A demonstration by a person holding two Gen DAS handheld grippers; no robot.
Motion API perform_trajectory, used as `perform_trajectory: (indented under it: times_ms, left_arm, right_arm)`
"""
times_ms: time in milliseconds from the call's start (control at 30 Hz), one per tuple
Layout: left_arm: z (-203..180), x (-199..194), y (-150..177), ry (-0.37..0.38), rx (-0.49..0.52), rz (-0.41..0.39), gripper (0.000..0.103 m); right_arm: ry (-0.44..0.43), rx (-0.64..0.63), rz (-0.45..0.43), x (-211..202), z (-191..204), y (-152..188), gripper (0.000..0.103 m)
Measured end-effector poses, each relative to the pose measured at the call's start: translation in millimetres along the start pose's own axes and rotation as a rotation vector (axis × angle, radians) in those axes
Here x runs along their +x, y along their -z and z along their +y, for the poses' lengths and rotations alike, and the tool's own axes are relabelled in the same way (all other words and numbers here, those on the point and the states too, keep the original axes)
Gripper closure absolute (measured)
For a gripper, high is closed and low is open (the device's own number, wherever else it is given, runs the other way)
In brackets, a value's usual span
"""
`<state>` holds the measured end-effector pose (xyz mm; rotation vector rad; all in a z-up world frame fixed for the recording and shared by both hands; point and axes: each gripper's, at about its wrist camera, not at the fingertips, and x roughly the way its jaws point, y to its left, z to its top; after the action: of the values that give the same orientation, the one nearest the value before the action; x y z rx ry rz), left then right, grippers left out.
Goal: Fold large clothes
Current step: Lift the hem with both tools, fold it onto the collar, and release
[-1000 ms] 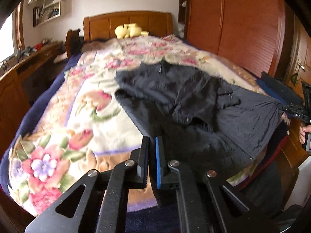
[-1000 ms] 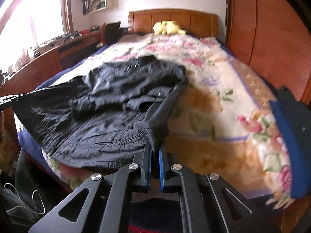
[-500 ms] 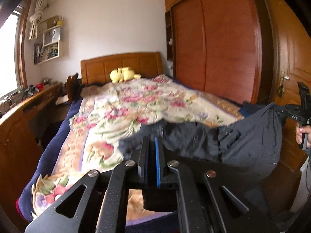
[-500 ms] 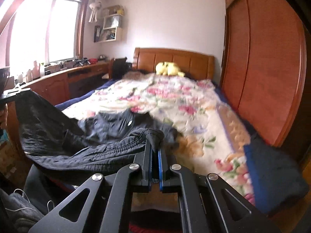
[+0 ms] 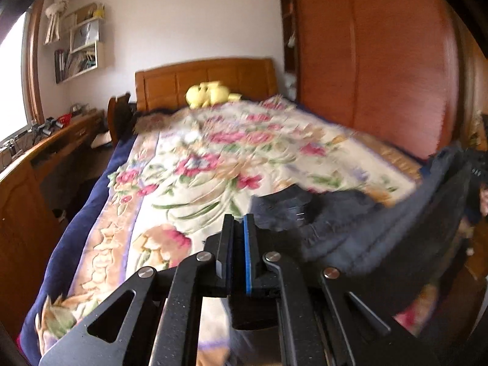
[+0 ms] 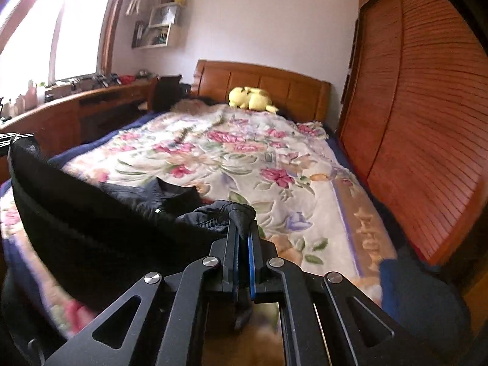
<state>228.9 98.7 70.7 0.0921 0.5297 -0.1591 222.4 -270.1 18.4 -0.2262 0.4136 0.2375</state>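
A corner of the dark jacket (image 6: 100, 222) is clamped in the right tongs (image 6: 243, 238), and its hem is stretched across to the left tongs (image 5: 238, 228), whose jaws are pressed together on another corner of the cloth. The garment is held above the near end of the bed, over the floral blanket (image 6: 244, 158). A yellow plush toy (image 6: 250, 99) is seen by the headboard (image 6: 274, 84).

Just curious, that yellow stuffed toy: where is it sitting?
The yellow plush toy sits at the far end of the bed, on the floral blanket against the wooden headboard, centre in both views.
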Motion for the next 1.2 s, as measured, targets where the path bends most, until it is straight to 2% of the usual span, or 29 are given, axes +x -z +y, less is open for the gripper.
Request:
perform_trajectory:
  times_ms: [133,267,400,533,600,667,767,833,867,900,1000,1200]
  left_arm:
    - [19,86,-13,-0.053,-0.011,0.076,0.097]
    - [33,140,-24,-0.057,-0.038,0.117,0.097]
    - [37,178,-35,-0.085,-0.038,0.144,0.097]
    - [45,205,-38,-0.033,-0.084,0.194,0.096]
    - [47,215,-32,-0.009,-0.106,0.25,0.094]
    - [48,221,-23,0.008,-0.124,0.291,0.09]
    - [50,217,-10,-0.033,-0.129,0.302,0.088]
    - [51,210,-1,-0.028,-0.131,0.31,0.088]
    - [50,204,4,-0.011,-0.129,0.309,0.087]
    - [51,201,8,-0.005,-0.125,0.312,0.087]
    - [41,179,30,0.01,-0.088,0.33,0.086]
    - [23,137,73,0.041,-0.05,0.327,0.085]
  right_arm:
    - [0.039,0.004,0.042,79,3,-16,0.099]
    - [0.062,0.034,0.108,144,2,-37,0.099]
    - [0.084,0.068,0.144,185,3,-58,0.099]
    - [0.043,0.143,0.231,218,2,-61,0.099]
    - [0.026,0.142,0.281,232,6,-57,0.099]
    - [0.04,0.124,0.29,233,13,-50,0.096]
    - [0.022,0.174,0.341,232,14,-41,0.088]
    - [0.034,0.183,0.353,225,15,-37,0.074]
    - [0.038,0.178,0.35,221,15,-38,0.062]
    - [0.047,0.169,0.352,216,17,-40,0.056]
    - [0.05,0.141,0.352,191,22,-39,0.05]
    - [-0.045,0.083,0.358,125,40,-14,0.049]
